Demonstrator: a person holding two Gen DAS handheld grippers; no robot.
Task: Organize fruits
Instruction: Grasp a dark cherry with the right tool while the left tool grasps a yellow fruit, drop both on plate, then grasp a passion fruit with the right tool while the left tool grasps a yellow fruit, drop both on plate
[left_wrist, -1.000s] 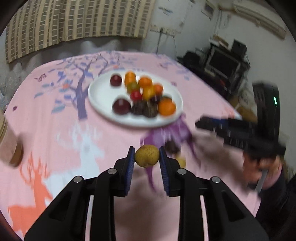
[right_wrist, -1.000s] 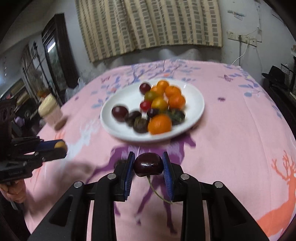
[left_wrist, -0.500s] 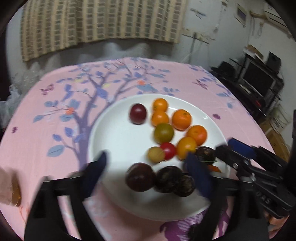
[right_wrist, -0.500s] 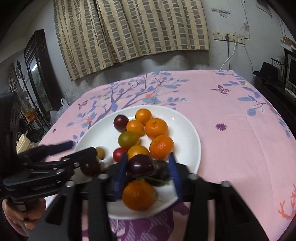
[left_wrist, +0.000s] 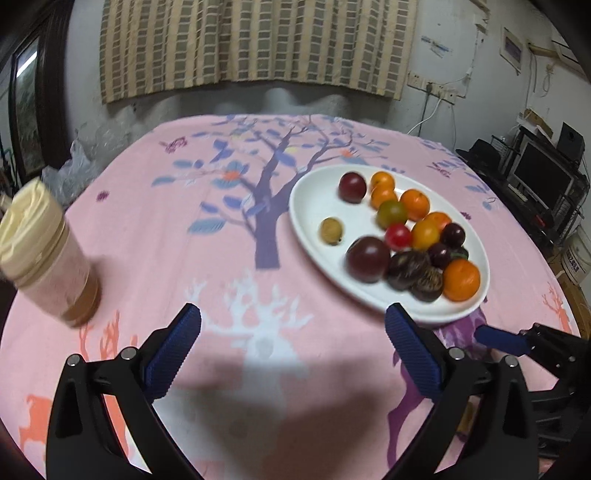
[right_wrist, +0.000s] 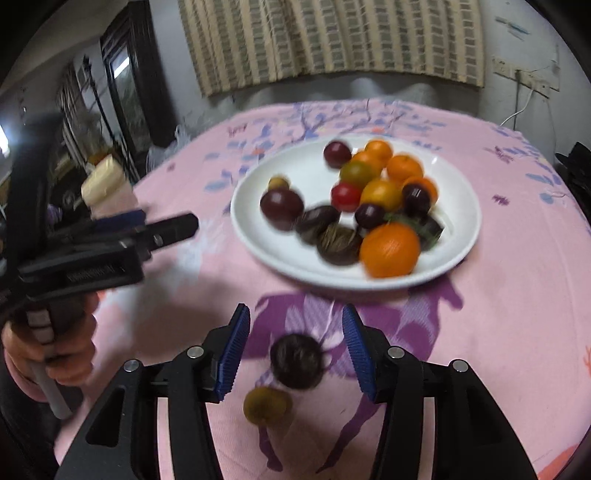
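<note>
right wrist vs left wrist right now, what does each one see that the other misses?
Only the right wrist view: two fruits off the plate, a dark round fruit lying between the right gripper's open jaws, untouched, and a small yellow-green fruit nearer the camera; also the hand gripping the left gripper's handle.

Only the left wrist view: the left gripper's jaws, opening with nothing between them, and a monitor on a rack.

Both: the white plate of mixed fruit, the jar, the pink tablecloth.

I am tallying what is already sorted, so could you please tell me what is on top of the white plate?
The white plate holds a cluster of oranges, dark plums, a red tomato and a small yellowish fruit. The plate surface beneath the pile is covered.
</note>
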